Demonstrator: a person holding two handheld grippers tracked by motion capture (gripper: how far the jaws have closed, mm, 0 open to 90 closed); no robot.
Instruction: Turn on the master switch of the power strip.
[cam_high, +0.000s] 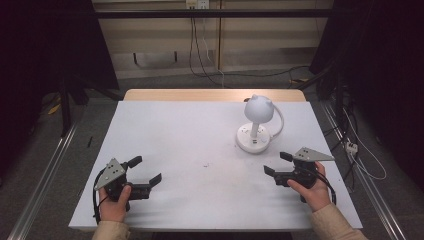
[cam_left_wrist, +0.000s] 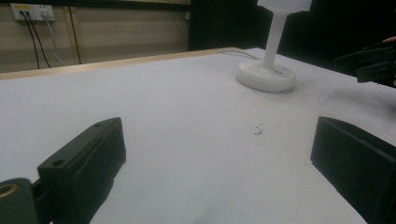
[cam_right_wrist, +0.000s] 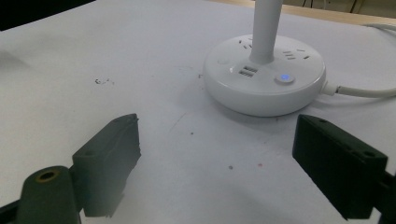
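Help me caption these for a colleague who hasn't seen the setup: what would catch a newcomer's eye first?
The white desk lamp with its round socket base stands on the right half of the white table, its cord curving off behind it. Near the table's front edge, a person holds two black tools: the left tool and the right tool, both with jaws open and holding nothing.

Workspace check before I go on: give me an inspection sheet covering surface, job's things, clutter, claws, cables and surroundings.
Surface: white table, wooden strip at the far edge, a few small dark specks.
Job's things: white desk lamp upright on the far right part of the table; round base with sockets, USB ports and a button glowing blue.
Clutter: nothing seen.
Claws: left claw open, empty, near left; right claw open, empty, just short of the lamp base.
Cables: white lamp cord leaves the base; dark cables on the floor behind.
Surroundings: wall sockets, metal rails along the floor.
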